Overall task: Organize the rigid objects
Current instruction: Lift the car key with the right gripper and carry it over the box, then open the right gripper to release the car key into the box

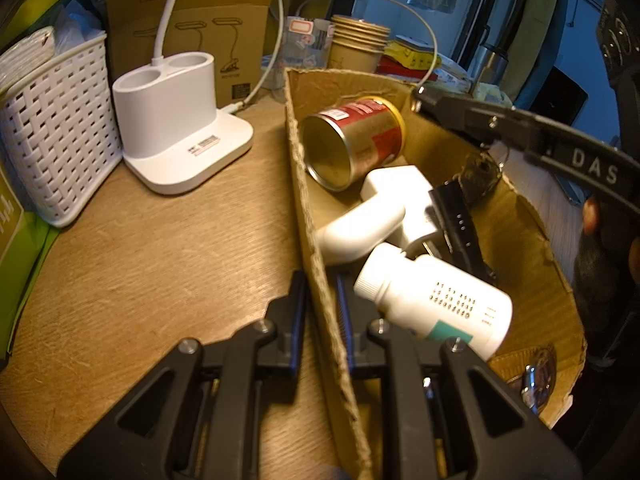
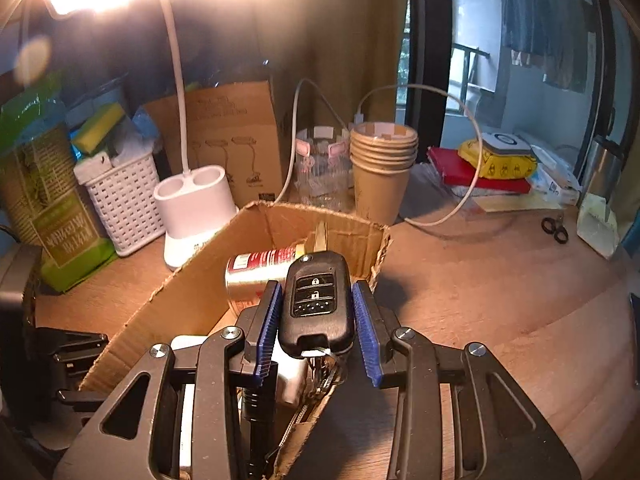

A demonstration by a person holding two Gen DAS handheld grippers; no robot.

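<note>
On the left side of the desk, the left gripper (image 1: 320,312) straddles the near wall of the cardboard box (image 1: 304,184) — one finger outside on the wood, one inside — and looks clenched onto that wall, steadying it. Inside the box lie a red-and-gold can (image 1: 354,142) on its side, a white charger-like piece (image 1: 380,208) and a white pill bottle (image 1: 436,304) close to the inner finger.

Further right, the right gripper (image 2: 316,312) hovers over the box's open top with the car key fob (image 2: 316,300) between its blue pads (image 2: 269,320). The fob's long axis runs along the fingers, buttons facing up, key ring hanging off its near end (toward the camera). A thin gap shows on each side of the fob, so I cannot tell whether the jaws are gripping it or have just let go.

My read: the fob sits directly above the box interior, near the can, so the coming move is mostly a straight drop — the right hand owns it, the left only holds the box.
</note>
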